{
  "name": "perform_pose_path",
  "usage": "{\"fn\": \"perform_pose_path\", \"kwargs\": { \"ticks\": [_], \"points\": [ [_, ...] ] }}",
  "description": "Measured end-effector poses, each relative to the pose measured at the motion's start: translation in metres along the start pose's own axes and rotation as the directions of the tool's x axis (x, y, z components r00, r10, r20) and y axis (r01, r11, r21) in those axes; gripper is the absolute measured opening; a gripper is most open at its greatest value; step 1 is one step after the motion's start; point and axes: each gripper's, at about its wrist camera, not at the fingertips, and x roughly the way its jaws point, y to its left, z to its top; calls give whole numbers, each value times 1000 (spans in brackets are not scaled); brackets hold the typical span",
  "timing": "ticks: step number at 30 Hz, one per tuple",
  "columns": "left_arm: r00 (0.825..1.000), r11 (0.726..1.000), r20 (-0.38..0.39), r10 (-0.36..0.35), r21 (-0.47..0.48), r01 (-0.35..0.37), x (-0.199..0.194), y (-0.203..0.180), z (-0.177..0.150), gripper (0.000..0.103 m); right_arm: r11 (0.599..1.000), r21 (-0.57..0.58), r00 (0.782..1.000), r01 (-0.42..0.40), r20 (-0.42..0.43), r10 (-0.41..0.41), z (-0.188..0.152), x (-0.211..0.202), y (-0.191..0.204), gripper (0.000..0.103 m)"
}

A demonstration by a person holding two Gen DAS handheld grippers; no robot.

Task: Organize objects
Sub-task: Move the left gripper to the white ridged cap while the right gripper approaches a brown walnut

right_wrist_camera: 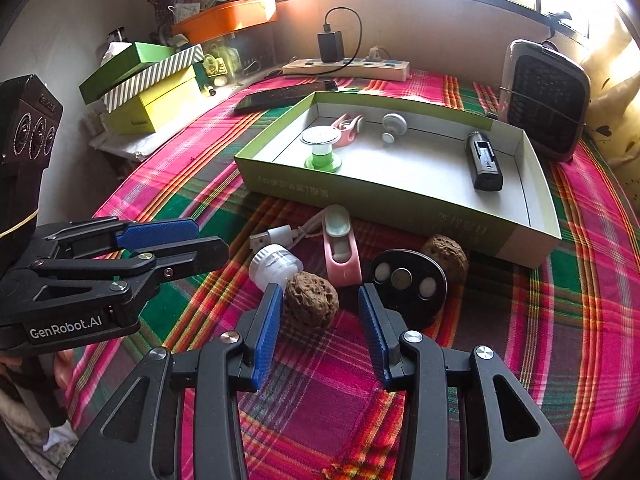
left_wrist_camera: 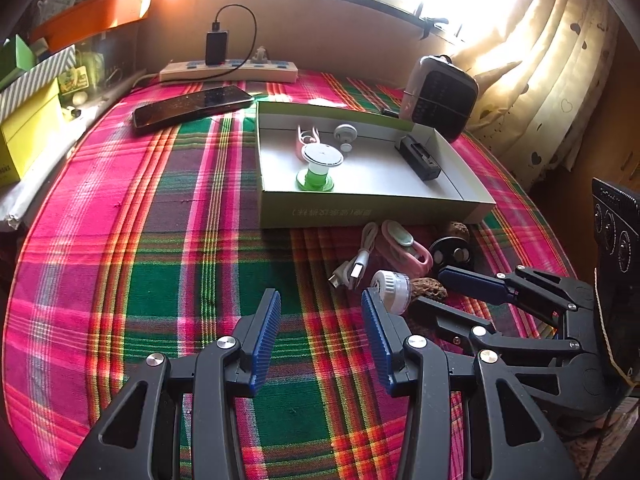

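Loose items lie on the plaid cloth in front of a shallow green-and-white box (right_wrist_camera: 400, 204): two walnuts, a white cap (right_wrist_camera: 272, 266), a pink clip (right_wrist_camera: 340, 252), a USB cable (right_wrist_camera: 280, 236) and a black disc with three buttons (right_wrist_camera: 412, 280). My right gripper (right_wrist_camera: 320, 312) is open, and the nearer walnut (right_wrist_camera: 312, 304) sits at its fingertips, close to the left pad and apart from the right one. My left gripper (left_wrist_camera: 322, 320) is open over bare cloth, just left of the white cap (left_wrist_camera: 392, 290). The box holds a green spool (right_wrist_camera: 322, 148), another pink clip, a white knob and a black device (right_wrist_camera: 484, 160).
The second walnut (right_wrist_camera: 446, 256) rests against the box's front wall. Behind the box are a phone (left_wrist_camera: 192, 108), a power strip with a charger (left_wrist_camera: 228, 70) and a small heater (right_wrist_camera: 544, 100). Stacked green and yellow boxes (right_wrist_camera: 148, 88) stand at the far left.
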Motion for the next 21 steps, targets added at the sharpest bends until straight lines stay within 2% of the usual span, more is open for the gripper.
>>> {"fn": "perform_pose_path", "kwargs": {
  "ticks": [2, 5, 21],
  "points": [
    [1000, 1000, -1, -6, 1, 6, 0, -1, 1, 41, 1000, -1, 1000, -1, 3, 1, -1, 0, 0, 40],
    [1000, 1000, -3, -20, 9, 20, -1, -4, 1, 41, 1000, -1, 1000, -3, 2, 3, -1, 0, 0, 29],
    [996, 994, -24, -81, 74, 83, 6, -30, 1, 41, 999, 42, 999, 26, 17, -27, -16, -15, -15, 29]
  ]
}}
